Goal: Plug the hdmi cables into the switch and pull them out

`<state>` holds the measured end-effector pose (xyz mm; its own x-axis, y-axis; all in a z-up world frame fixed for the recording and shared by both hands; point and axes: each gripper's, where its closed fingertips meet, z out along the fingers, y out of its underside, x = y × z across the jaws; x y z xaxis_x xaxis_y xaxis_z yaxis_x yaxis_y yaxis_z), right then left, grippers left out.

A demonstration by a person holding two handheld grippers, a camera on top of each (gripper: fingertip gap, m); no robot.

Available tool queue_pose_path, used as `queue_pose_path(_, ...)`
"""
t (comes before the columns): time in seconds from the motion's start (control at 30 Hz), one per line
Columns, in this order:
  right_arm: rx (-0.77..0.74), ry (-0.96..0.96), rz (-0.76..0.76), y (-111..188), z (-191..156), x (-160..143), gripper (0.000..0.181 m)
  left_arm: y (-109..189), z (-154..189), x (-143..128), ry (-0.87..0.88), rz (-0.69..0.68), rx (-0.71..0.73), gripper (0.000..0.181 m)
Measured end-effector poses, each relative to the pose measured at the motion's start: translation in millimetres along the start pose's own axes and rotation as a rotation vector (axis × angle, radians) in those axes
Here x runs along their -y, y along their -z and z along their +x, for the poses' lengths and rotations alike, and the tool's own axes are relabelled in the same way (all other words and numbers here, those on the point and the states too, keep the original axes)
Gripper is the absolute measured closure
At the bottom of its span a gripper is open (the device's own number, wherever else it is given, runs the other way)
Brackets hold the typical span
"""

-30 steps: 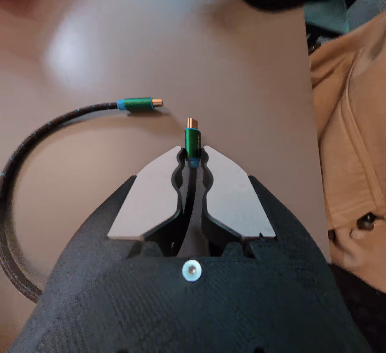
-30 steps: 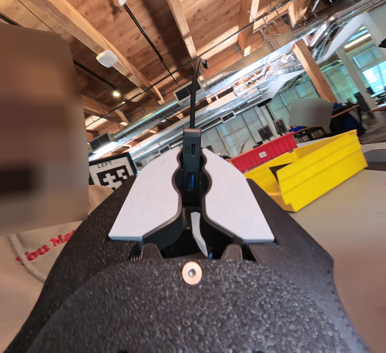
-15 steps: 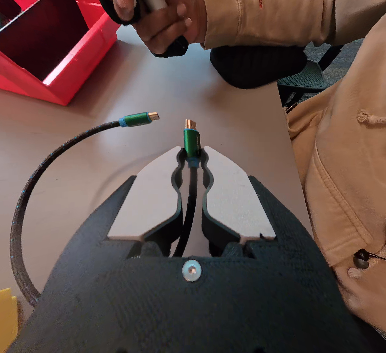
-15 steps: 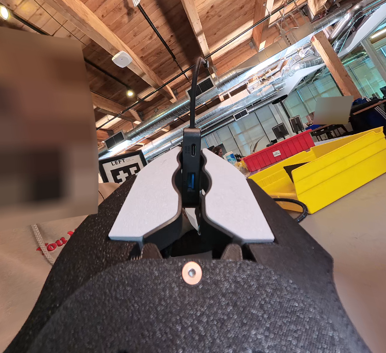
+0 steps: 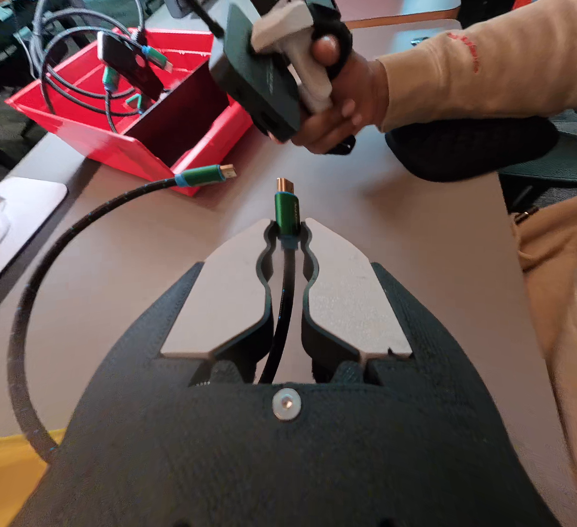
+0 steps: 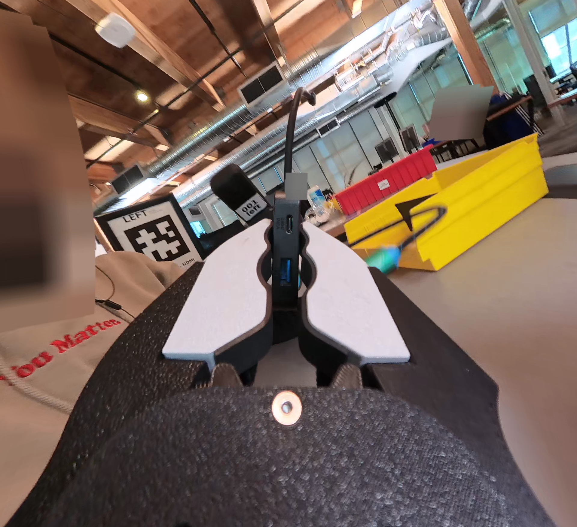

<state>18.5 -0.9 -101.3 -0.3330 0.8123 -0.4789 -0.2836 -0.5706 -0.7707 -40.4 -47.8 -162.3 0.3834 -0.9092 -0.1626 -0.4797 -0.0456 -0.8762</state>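
Bright daylight from far windows, soft shadows on the table, motion blur, wide-angle edge bending.

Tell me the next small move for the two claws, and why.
Probably bring the left claw and right claw together, lining up plug and port. The left is shut on the green-shelled, gold-tipped HDMI plug, pointing forward and free; the right is shut on the slim black switch, held off the brown table, nothing plugged in yet.
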Motion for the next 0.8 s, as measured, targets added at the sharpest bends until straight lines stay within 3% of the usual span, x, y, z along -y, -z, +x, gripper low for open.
queue_pose_path(0.23,-0.082,-0.003,-0.118,-8,12,-22,0.168,-16,-5,3,0.039,0.038,-0.005,0.166)
queue_pose_path(0.47,-0.107,-0.049,-0.146,-10,19,-31,0.168,-12,-3,-2,0.151,0.077,-0.067,0.166)
queue_pose_path(0.8,-0.158,-0.007,-0.22,-17,26,-49,0.168,-13,1,-23,0.185,-0.019,-0.099,0.167)
